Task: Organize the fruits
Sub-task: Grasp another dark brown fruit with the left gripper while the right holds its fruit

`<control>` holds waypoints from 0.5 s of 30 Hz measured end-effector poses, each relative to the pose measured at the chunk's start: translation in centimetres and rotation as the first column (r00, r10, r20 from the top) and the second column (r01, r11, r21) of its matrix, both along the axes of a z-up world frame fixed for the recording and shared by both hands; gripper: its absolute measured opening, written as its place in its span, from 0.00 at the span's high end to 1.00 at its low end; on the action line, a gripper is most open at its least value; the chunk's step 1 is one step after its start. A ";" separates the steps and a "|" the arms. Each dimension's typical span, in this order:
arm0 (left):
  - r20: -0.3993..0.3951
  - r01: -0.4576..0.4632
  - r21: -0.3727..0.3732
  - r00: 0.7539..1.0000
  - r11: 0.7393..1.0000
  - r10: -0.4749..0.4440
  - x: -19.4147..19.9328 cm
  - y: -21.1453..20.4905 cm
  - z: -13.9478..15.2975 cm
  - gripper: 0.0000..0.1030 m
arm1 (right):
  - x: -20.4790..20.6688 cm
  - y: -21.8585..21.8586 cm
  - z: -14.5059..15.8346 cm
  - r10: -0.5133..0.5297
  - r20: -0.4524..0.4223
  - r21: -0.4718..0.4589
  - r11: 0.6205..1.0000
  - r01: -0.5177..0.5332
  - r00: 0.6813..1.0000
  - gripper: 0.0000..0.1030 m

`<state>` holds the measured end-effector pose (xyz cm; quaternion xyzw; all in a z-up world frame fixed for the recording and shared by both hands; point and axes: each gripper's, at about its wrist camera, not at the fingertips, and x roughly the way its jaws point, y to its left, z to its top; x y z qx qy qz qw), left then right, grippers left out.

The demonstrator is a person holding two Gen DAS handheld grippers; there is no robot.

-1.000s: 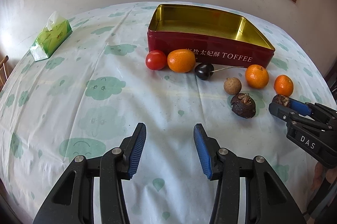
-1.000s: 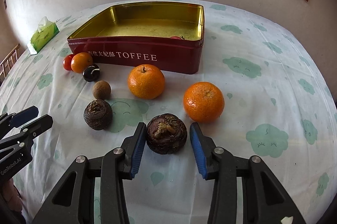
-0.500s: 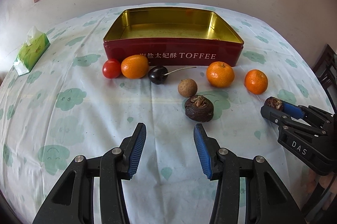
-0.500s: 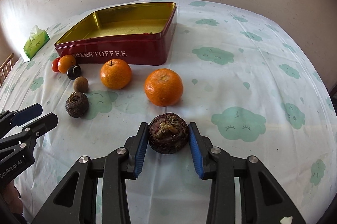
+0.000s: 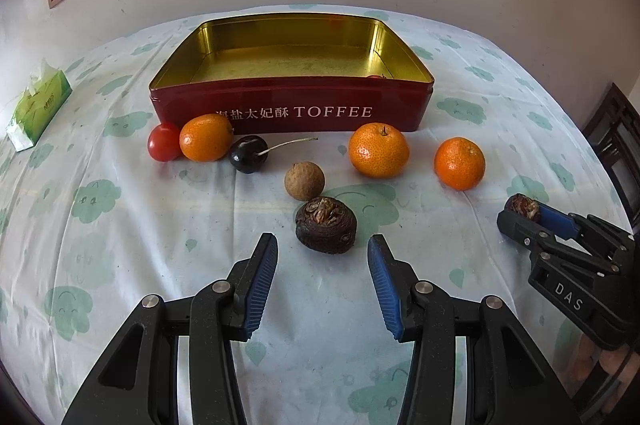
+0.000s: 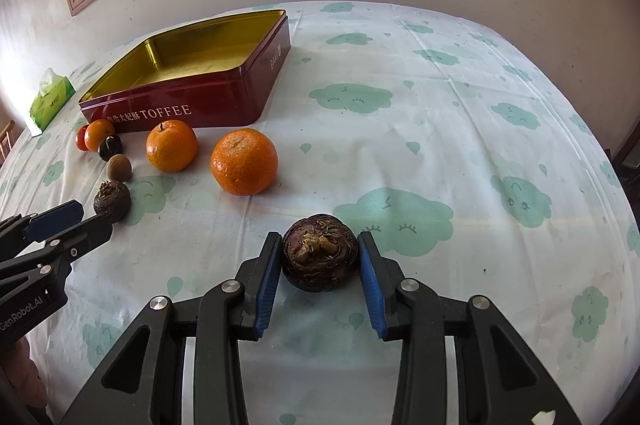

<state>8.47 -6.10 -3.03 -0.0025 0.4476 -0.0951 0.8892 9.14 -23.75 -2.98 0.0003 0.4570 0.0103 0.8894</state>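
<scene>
Flanking ribbed blue fingers (image 6: 267, 277) — round, wrinkled water chestnut (image 6: 320, 257).

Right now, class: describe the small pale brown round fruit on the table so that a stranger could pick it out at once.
Find the red toffee tin on the cloud-print tablecloth. In front of its lettered side runs a row of fruit; the small brown fruit sits just nearer, between the black cherry and the dark knobbly fruit. It alone is pale tan, smooth and matte.
</scene>
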 end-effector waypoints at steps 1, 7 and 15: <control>0.000 0.001 0.001 1.000 1.000 -0.001 0.3 -0.1 0.0 0.53 | -0.1 0.0 0.0 0.000 0.001 0.002 1.000 0.000 1.000 0.66; -0.004 0.004 0.013 1.000 1.000 -0.003 1.7 -0.8 -0.5 0.53 | -0.1 -0.2 0.0 0.000 0.005 0.007 1.000 0.000 1.000 0.65; 0.002 0.013 0.037 1.000 0.999 -0.013 1.7 -1.1 -1.0 0.64 | -0.1 -0.2 0.0 -0.001 0.007 0.007 1.000 0.001 1.000 0.65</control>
